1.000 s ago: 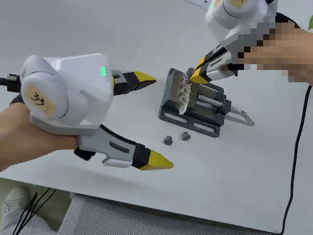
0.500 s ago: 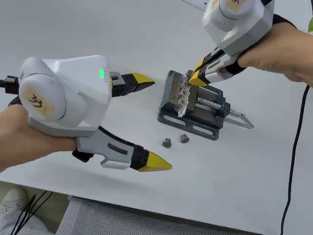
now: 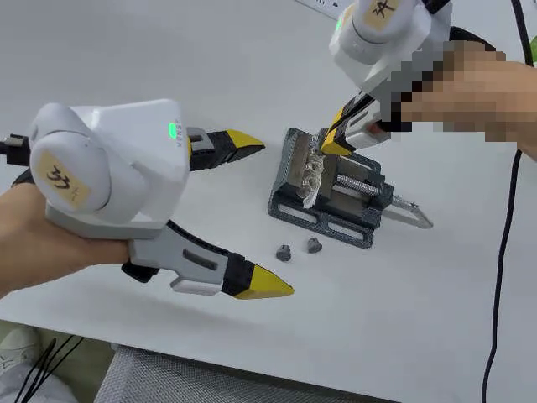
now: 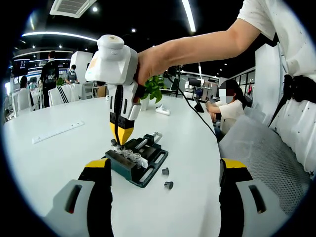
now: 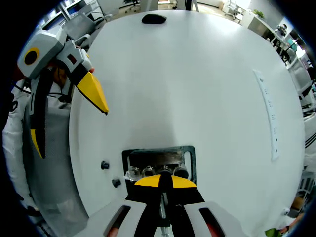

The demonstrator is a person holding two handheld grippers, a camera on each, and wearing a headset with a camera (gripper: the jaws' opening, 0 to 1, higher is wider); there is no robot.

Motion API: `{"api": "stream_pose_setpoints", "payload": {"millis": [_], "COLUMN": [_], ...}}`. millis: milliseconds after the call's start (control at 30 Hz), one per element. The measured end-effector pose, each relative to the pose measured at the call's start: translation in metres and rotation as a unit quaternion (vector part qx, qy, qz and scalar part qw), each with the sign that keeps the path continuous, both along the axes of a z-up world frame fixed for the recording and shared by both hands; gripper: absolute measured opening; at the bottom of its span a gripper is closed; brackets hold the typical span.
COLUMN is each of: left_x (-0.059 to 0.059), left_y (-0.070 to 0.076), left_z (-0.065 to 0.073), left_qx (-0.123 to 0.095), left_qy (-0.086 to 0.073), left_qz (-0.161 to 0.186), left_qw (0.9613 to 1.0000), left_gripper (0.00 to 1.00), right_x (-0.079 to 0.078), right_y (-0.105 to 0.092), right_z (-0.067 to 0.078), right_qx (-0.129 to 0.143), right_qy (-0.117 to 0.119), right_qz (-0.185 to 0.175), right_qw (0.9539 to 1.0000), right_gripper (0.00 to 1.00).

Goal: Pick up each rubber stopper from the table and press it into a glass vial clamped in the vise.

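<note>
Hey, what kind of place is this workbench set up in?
Probably an open-plan office or lab. The work sits on a large white round table, long ceiling strip lights run overhead, and other people at desks are in the background.

Glossy clear glass vials (image 3: 312,172) sit in the matt dark metal vise (image 3: 325,223).

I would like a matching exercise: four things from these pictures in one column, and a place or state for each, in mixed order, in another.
1. left gripper
2. right gripper
3. two small dark rubber stoppers
4. clear glass vials

A. clamped in the dark metal vise
B. fingers wide apart
C. lying on the white table
D. fingers together, above the vials

Pairs: 1-B, 2-D, 3-C, 4-A
</note>
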State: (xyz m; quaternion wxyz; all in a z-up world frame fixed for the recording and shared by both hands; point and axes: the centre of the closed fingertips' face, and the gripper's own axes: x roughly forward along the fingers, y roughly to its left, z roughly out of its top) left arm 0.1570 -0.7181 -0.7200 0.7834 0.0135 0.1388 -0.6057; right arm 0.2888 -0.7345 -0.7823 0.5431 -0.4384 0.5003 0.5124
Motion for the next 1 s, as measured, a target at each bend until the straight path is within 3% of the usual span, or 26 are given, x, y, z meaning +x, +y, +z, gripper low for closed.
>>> {"api": "stream_pose_setpoints", "payload": {"millis": [500, 1000], "left_x": [0.0043, 0.0065], "left_y": [-0.0009, -0.0015], "left_z": [0.0017, 0.0025], "left_qx": [-0.005, -0.008], "left_qy": [0.0, -0.001], "left_qz": [0.003, 0.005], "left_qw": [1.0, 1.0], "left_gripper": [0.89, 0.89], "right_x": [0.0007, -0.0033], "right_y": [-0.0013, 0.0], "right_z": [-0.0038, -0.0044], "right_qx": [-0.004, -0.022], "right_qy": [0.006, -0.009], "right_qz": [-0.004, 0.003], "right_qw": [1.0, 0.9997], "right_gripper": [0.0, 0.0]}}
